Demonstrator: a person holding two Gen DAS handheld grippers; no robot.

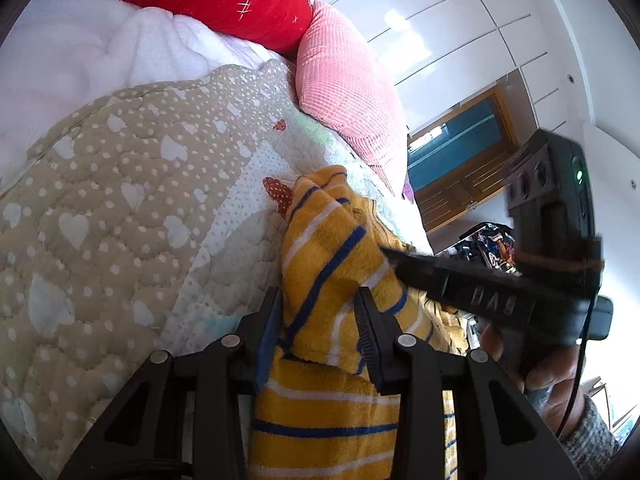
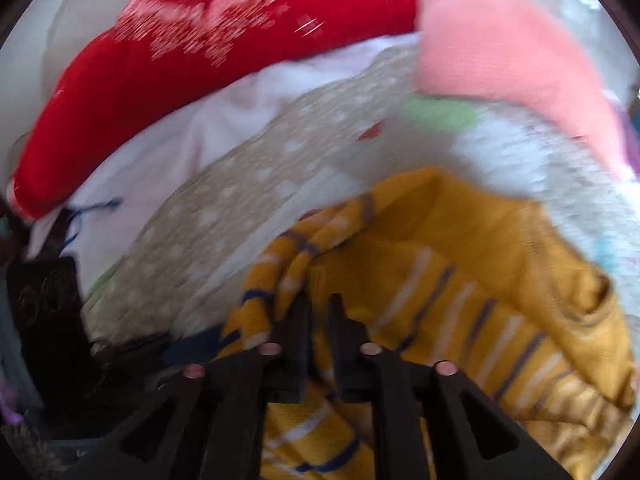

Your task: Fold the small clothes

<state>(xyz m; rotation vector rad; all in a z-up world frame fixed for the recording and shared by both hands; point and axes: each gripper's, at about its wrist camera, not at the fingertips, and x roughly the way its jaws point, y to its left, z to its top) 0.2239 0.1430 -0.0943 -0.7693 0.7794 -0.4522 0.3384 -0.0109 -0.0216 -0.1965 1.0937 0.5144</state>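
Yellow striped garment [image 1: 320,264] lay bunched on the quilt [image 1: 120,220], near the pink cushion [image 1: 348,92]; you had left gripper [image 1: 320,320] and right gripper [image 2: 318,312] both clamped on its fabric, probably to spread it flat.

Blurred view: right gripper [image 2: 318,312], jaws nearly closed, pinches yellow striped garment [image 2: 460,280] at six o'clock; red pillow [image 2: 224,52] at eleven o'clock.
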